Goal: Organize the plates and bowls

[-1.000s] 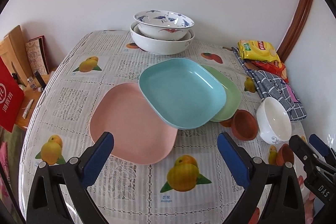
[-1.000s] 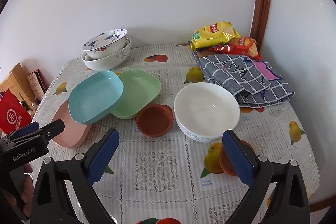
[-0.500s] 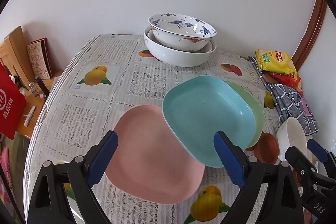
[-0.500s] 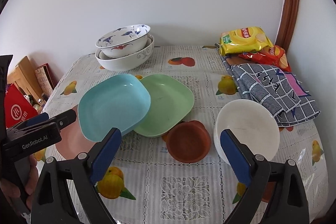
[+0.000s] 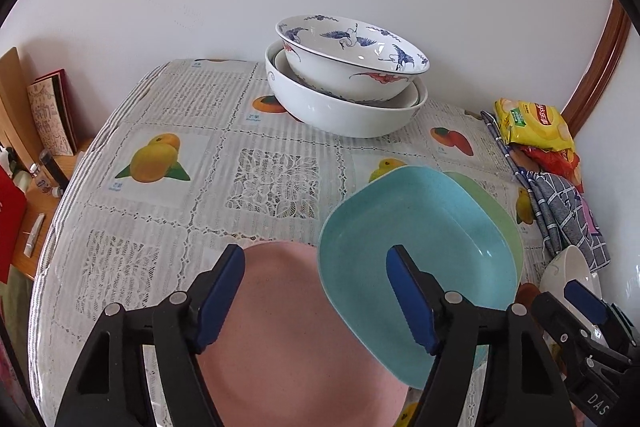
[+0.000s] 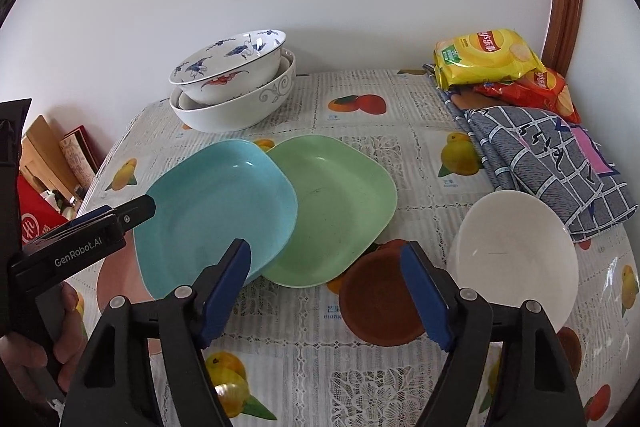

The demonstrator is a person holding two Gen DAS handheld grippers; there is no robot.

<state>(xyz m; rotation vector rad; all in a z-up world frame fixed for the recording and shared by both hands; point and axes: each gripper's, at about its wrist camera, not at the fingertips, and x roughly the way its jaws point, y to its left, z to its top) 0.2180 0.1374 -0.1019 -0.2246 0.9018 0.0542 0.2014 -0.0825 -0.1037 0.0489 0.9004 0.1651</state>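
Observation:
A blue plate (image 5: 416, 243) (image 6: 216, 211) overlaps a pink plate (image 5: 288, 327) on its left and a green plate (image 6: 336, 203) (image 5: 492, 207) on its right. Two patterned white bowls (image 5: 344, 83) (image 6: 236, 87) are nested at the back. A brown saucer (image 6: 380, 299) and a plain white bowl (image 6: 516, 255) (image 5: 568, 271) lie to the right. My left gripper (image 5: 316, 303) is open, low over the pink plate, its right finger over the blue plate's rim. My right gripper (image 6: 326, 287) is open above the green plate's near edge and the saucer.
Chip bags (image 6: 492, 63) and a folded checked cloth (image 6: 552, 163) lie at the back right of the table (image 5: 160, 227). A second brown saucer (image 6: 568, 343) sits near the right front edge. A low shelf with books (image 5: 44, 119) stands left of the table.
Both grippers moved forward and lower toward the dishes. The left one now reaches over the pink and blue plates; the right one is closer to the green plate and saucer. Dishes stayed put.

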